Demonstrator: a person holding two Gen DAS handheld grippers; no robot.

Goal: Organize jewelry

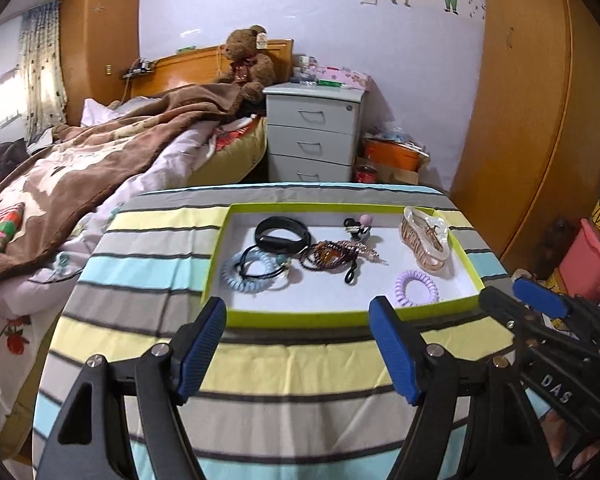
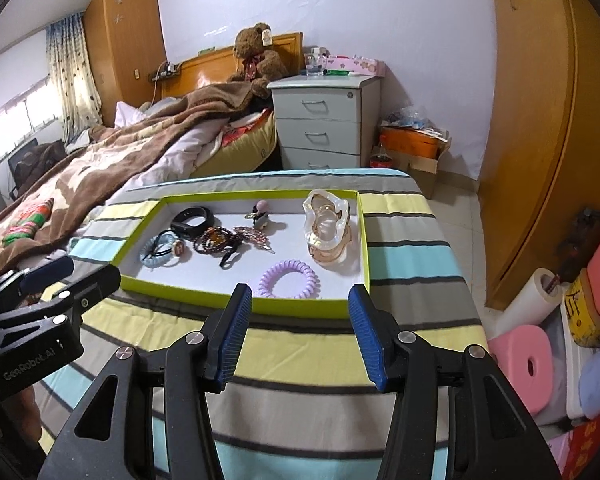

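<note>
A shallow lime-edged tray (image 1: 300, 317) (image 2: 236, 299) sits on the striped table. It holds a black band (image 1: 282, 236) (image 2: 193, 218), a pale blue coil tie (image 1: 242, 276) (image 2: 156, 258), dark beaded bracelets (image 1: 326, 258) (image 2: 214, 242), a lilac coil tie (image 1: 417, 287) (image 2: 289, 279), a clear and gold claw clip (image 1: 426, 238) (image 2: 330, 228) and a small pink-bobble clip (image 1: 358, 226) (image 2: 262, 212). My left gripper (image 1: 298, 322) is open and empty just before the tray's near edge. My right gripper (image 2: 300, 308) is open and empty before the tray's near right corner.
The table wears a striped cloth (image 1: 280, 364) (image 2: 292, 360). A bed with a brown blanket (image 1: 100, 148) lies to the left, a grey drawer unit (image 1: 314, 132) stands behind, and a wooden wardrobe (image 1: 532, 100) to the right. Pink stools and boxes (image 2: 528, 364) crowd the floor at right.
</note>
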